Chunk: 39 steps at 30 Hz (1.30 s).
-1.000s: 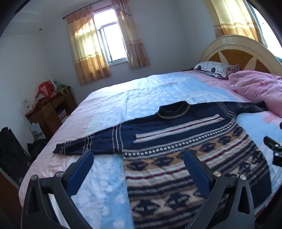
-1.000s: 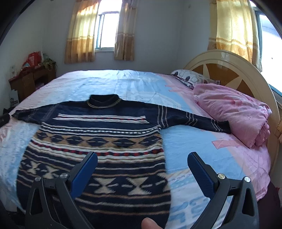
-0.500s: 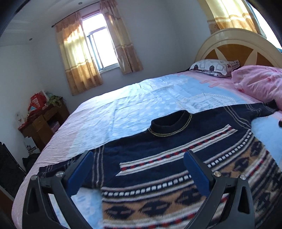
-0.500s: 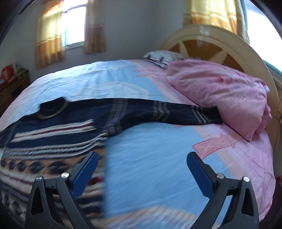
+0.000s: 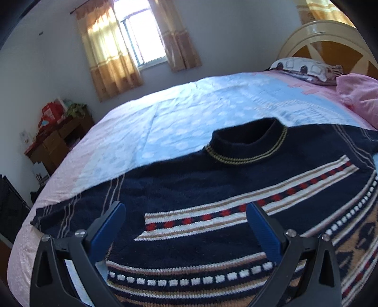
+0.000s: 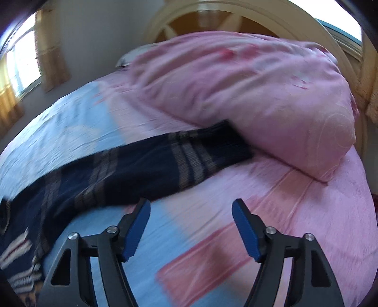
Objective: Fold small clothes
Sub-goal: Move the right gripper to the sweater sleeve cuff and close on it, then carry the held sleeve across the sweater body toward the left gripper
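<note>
A navy patterned sweater (image 5: 212, 189) lies spread flat on the bed, collar (image 5: 248, 146) toward the far side, with red, white and tan bands across the chest. My left gripper (image 5: 186, 212) hovers open above its chest and left shoulder area, nothing between the blue pads. In the right wrist view the sweater's striped right sleeve (image 6: 165, 160) stretches toward a pink quilt. My right gripper (image 6: 191, 207) hangs just below that sleeve over the bedsheet; its jaws are closing with only sheet showing between them.
A folded pink quilt (image 6: 259, 94) lies against the sleeve cuff by the cream headboard (image 6: 236, 9). A patterned pillow (image 5: 304, 68) sits at the bed's head. A wooden side table (image 5: 54, 141) with clutter stands left of the bed under a curtained window (image 5: 141, 47).
My left gripper moved in closer over the sweater's collar and chest. My right gripper swung right along the sleeve toward the pink quilt, rolled, and its jaws narrowed.
</note>
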### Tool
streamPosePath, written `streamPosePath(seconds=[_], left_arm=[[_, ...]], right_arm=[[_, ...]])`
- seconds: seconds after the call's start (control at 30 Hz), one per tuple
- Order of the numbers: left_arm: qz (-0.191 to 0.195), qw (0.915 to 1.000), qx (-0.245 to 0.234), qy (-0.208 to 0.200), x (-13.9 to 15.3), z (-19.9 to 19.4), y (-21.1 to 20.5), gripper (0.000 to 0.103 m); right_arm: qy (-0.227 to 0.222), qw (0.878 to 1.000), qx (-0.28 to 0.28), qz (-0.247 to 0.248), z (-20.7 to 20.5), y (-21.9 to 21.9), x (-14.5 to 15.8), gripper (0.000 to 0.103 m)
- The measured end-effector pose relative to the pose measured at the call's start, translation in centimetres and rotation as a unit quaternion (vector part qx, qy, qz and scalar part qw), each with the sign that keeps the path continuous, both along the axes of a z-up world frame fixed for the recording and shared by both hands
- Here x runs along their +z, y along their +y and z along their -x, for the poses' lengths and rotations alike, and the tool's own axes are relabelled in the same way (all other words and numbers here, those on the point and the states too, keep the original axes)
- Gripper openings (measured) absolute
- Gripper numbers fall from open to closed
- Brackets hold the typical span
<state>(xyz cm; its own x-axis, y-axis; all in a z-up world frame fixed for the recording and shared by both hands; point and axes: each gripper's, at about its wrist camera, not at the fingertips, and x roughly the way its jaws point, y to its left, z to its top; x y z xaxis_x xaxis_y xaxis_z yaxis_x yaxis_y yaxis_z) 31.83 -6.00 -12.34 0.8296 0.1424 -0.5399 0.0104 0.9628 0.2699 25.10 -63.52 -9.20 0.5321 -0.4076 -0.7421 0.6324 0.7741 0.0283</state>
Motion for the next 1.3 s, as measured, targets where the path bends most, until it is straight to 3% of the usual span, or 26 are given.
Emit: streamPosePath(seconds=[0.27,0.47,0.53,0.6,0.7,0.8,0.97,1.3], left_arm=[[0.006,0.9992,0.007,0.038,-2.5,-1.8,-0.1,0.103],[-0.003,0.9983,0.004,0.058,-3.6,-1.6,-0.8,0.103],[-0.001,0.9983,0.001,0.059,-3.5,-1.5,-0.8,0.103],[0.001,0.9980,-0.003,0.064,-3.7,-1.5,-0.8,0.103],[0.003,0.9972,-0.003,0.074,-4.1,-1.7,-0.9,0.103],[0.006,0.9966,-0.004,0.082,-4.4,-1.9,-0.9,0.103],[0.009,0.9957,-0.006,0.091,-4.9,-2.1,-0.9,0.103],[0.022,0.9943,-0.011,0.104,-5.4,-2.2,-0.7,0.103]], right_arm=[[0.020,0.997,-0.068,-0.013,-2.3,-6.4,-1.1,0.067],[0.028,0.994,-0.088,-0.052,-3.8,-8.6,-2.4,0.056],[0.030,0.995,-0.081,-0.048,-4.6,-8.6,-2.5,0.045],[0.031,0.996,-0.071,-0.044,-5.3,-8.3,-2.4,0.022],[0.043,0.997,-0.052,-0.024,-6.7,-7.6,-2.5,0.009],[0.058,0.998,-0.038,0.008,-7.2,-6.5,-2.4,0.007],[0.046,0.998,-0.002,0.046,-7.9,-3.7,-0.9,0.007],[0.009,0.992,0.107,0.061,-9.9,5.3,2.6,0.006]])
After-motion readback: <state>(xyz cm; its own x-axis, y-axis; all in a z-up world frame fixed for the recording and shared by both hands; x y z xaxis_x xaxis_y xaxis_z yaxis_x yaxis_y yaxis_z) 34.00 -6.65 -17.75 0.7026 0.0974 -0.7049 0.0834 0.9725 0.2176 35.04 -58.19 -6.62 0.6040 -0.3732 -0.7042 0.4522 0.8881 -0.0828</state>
